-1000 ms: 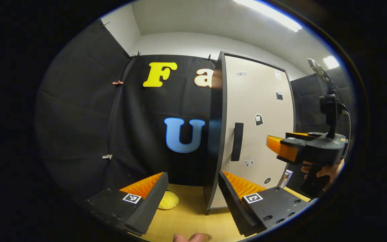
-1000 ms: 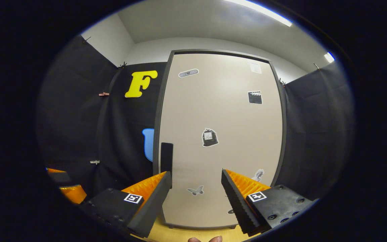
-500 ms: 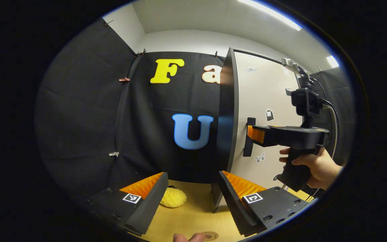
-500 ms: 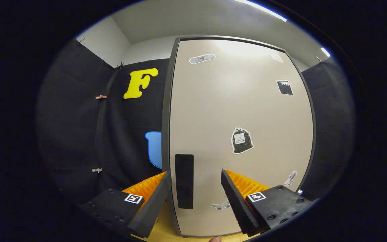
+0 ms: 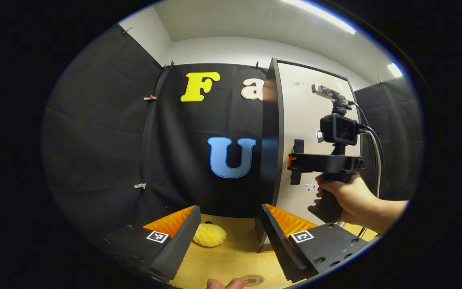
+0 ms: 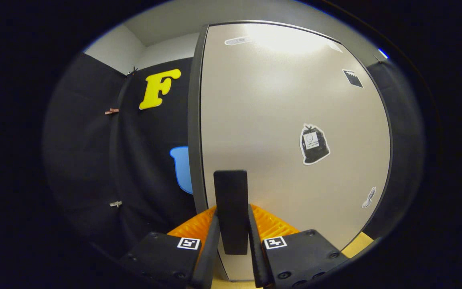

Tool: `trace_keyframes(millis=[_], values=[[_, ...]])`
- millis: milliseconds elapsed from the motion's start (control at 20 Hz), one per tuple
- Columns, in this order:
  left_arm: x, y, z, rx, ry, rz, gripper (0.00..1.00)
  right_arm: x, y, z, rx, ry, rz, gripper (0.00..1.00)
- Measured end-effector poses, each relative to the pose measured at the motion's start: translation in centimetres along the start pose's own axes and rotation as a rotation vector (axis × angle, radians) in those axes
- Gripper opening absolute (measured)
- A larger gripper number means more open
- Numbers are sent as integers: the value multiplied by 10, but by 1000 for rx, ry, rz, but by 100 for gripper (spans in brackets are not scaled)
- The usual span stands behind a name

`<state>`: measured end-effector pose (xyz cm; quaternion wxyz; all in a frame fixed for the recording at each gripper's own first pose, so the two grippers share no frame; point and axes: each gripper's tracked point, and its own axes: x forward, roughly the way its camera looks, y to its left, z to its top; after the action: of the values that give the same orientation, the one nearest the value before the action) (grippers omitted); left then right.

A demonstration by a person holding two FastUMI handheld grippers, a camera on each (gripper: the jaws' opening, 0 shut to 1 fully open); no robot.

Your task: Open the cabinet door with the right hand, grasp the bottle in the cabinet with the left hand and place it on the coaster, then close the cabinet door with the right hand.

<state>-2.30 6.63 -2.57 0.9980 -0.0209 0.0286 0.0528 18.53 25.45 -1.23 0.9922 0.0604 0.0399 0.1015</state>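
Right tongs (image 6: 233, 237) pinching door handle (image 6: 231, 208) of closed cabinet door (image 6: 287, 120). Left tongs (image 5: 229, 233) spread, above tabletop (image 5: 231, 257); coaster (image 5: 252, 279) near bottom edge.

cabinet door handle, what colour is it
Black. The handle stands out against the beige cabinet door, clearest in the right gripper view.

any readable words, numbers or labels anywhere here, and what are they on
None can be read.
Stickers on the cabinet door: the trash-bag sticker carries a small label, too small to read.
Square coded markers on the right gripper and left gripper: patterns, no text.
Coaster: printing blurred.
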Motion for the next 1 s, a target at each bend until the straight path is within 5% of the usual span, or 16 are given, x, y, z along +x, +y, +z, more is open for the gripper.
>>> trace_keyframes(millis=[150, 750, 1000], values=[[-11, 1, -1, 2, 3, 8, 95, -4, 2, -4, -21, 25, -14, 27], [-32, -21, 12, 31, -28, 3, 94, -79, -12, 10, 5, 26, 240, 27], [-28, -45, 15, -1, -22, -28, 94, -114, -34, 16, -7, 30, 274, 27]])
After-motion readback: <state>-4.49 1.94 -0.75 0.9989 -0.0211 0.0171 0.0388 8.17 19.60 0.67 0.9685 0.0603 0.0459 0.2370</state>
